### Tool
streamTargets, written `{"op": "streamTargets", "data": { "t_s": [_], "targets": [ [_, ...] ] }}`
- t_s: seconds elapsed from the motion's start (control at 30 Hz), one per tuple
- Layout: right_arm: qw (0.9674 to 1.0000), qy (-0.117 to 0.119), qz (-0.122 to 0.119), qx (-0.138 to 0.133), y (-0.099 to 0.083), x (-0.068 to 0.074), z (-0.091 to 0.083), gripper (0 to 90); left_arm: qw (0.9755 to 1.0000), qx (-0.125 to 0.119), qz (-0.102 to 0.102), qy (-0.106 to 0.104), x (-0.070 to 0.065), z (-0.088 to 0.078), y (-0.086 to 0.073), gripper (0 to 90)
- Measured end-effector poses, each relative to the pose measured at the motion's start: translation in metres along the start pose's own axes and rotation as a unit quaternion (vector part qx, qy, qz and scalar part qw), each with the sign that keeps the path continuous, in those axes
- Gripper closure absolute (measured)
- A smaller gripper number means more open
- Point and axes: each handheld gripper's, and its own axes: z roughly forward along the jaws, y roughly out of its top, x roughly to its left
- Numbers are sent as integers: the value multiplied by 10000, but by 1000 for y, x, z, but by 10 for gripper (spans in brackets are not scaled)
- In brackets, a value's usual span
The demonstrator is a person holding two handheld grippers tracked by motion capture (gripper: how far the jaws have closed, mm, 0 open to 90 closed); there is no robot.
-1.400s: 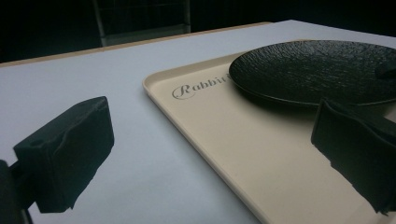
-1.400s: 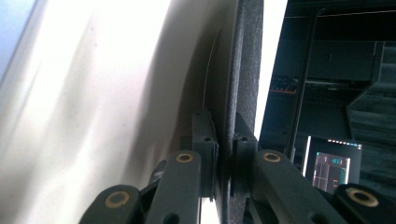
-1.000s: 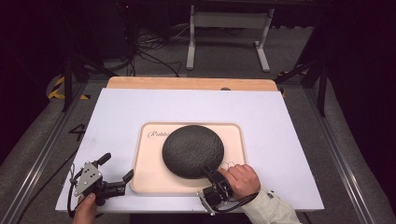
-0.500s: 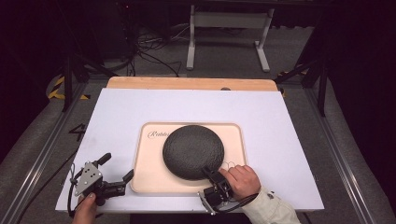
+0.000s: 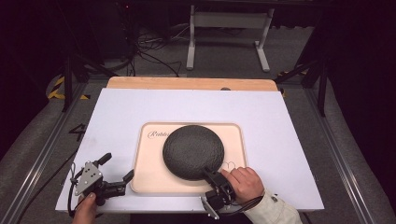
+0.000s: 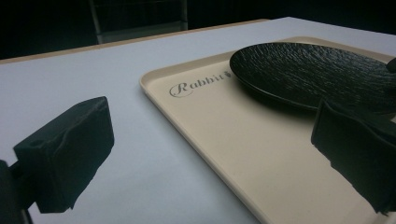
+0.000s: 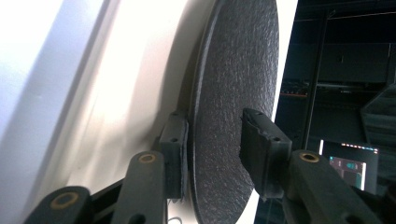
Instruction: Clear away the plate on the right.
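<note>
A round black textured plate rests on a cream tray printed "Rabbit". My right gripper reaches in from the tray's near edge, and its jaws straddle the plate's near rim. In the right gripper view one pad lies against the plate's underside, while the other pad stands over the top face with a gap showing. My left gripper stands open at the tray's near left corner, holding nothing. One of its pads hangs over the tray, the other over the table.
The tray lies on a white tabletop with a wooden strip along the far edge. Beyond the table are a dark floor, cables and a metal stand. A hand holds the right gripper.
The right hand and gripper have edged slightly to the right along the plate's near rim. The plate, tray and left gripper stay where they were.
</note>
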Motion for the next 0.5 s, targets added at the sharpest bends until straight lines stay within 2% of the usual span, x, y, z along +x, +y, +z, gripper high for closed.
{"op": "streamTargets", "data": {
  "t_s": [0.23,0.27,0.37,0.43,0.5],
  "targets": [
    [9995,23,182,-250,0,-4,-8,557,10000,-1,-13,4,0,0,0,3],
    [9991,32,284,-326,0,-4,-9,546,10000,-3,-4,-1,0,0,0,2],
    [9958,117,673,-609,-1,-7,-14,517,10000,-25,-2,4,0,0,0,3],
    [9934,197,842,-751,-3,-11,-17,508,10000,-21,0,3,0,0,0,3],
    [9904,179,1022,-910,-4,-12,-19,493,10000,-20,1,2,0,0,0,3]
  ]
}}
